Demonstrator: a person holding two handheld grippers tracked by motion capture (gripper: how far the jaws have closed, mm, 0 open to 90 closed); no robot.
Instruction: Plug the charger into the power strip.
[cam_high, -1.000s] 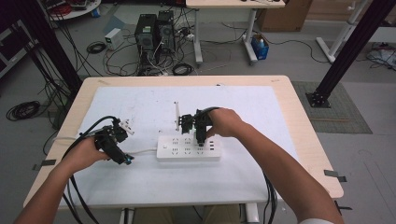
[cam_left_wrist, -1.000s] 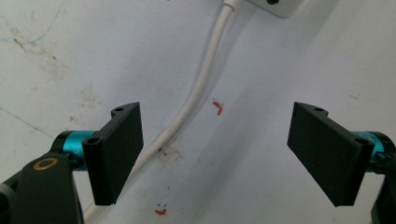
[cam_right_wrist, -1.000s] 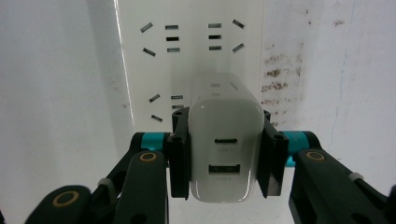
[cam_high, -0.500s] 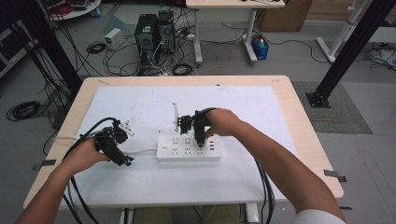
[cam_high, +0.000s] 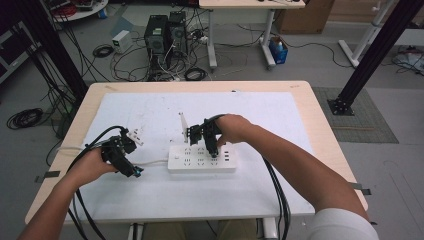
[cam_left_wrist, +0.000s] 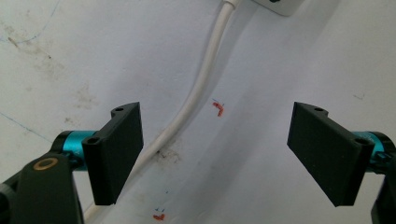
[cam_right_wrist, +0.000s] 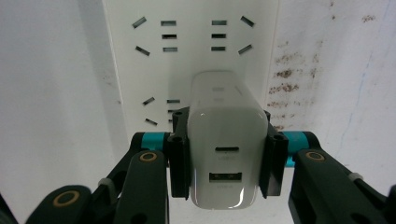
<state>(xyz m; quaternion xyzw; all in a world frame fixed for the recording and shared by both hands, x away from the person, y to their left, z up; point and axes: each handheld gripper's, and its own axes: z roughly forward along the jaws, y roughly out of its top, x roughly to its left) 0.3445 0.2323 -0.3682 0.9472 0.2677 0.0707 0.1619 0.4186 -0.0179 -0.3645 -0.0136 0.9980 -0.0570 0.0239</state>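
A white power strip (cam_high: 186, 163) lies flat mid-table, its white cable (cam_left_wrist: 196, 98) trailing left. My right gripper (cam_high: 212, 149) stands over the strip, pointing down, shut on a white USB charger (cam_right_wrist: 227, 140) whose two ports face the camera. Both pads (cam_right_wrist: 179, 158) press its sides. The charger's far end meets the strip's socket face (cam_right_wrist: 140, 70); its prongs are hidden. My left gripper (cam_high: 131, 171) rests left of the strip, open (cam_left_wrist: 217, 109), jaws wide apart over the cable and holding nothing.
A small white plug (cam_high: 135, 135) lies just beyond the left gripper. A thin white upright piece (cam_high: 183, 122) stands behind the strip. The white mat (cam_high: 280, 125) covers the wooden table (cam_high: 320, 115). Black cables hang off the near edge.
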